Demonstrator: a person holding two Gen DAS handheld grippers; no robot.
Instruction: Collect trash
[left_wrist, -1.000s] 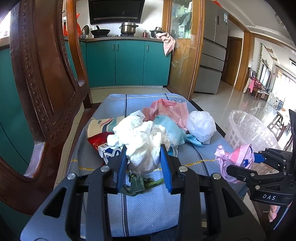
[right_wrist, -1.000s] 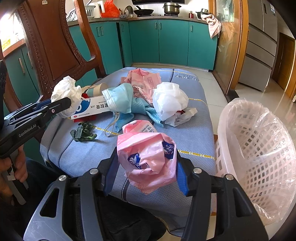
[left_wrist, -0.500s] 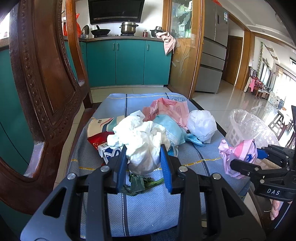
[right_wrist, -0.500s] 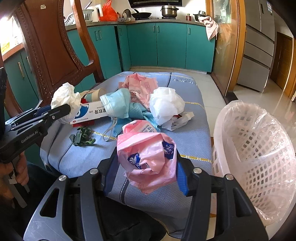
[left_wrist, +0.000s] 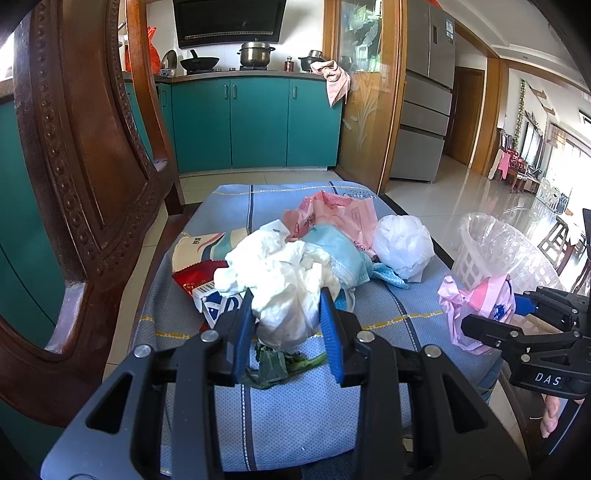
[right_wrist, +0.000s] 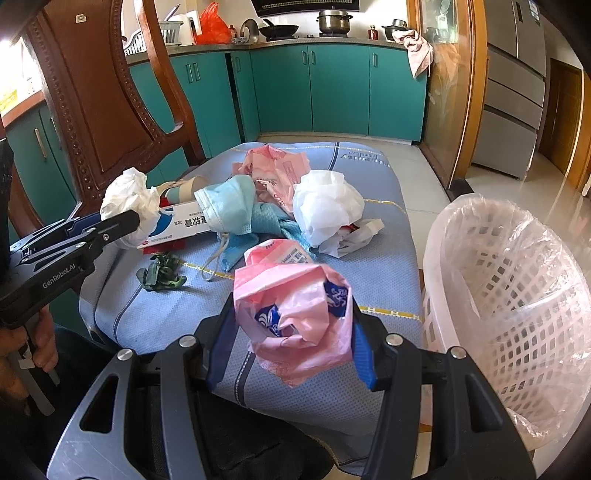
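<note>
My left gripper (left_wrist: 285, 314) is shut on a crumpled white plastic wad (left_wrist: 284, 288), held just above the blue cloth (left_wrist: 295, 406); in the right wrist view the same gripper (right_wrist: 122, 221) and wad (right_wrist: 123, 197) sit at the left. My right gripper (right_wrist: 291, 321) is shut on a pink plastic bag (right_wrist: 295, 314) with blue print, over the cloth's near right edge. From the left wrist view that gripper (left_wrist: 491, 317) and bag (left_wrist: 476, 306) hang beside the white lined basket (left_wrist: 480, 251). The basket (right_wrist: 517, 314) stands right of the cloth.
More trash lies on the cloth (right_wrist: 369, 266): a blue face mask (right_wrist: 229, 206), a white plastic ball (right_wrist: 325, 206), another pink bag (right_wrist: 273, 166), a toothpaste box (right_wrist: 177, 225), a paper cup (right_wrist: 188, 186), a green leaf scrap (right_wrist: 162, 273). A carved wooden chair back (left_wrist: 74, 166) rises at left.
</note>
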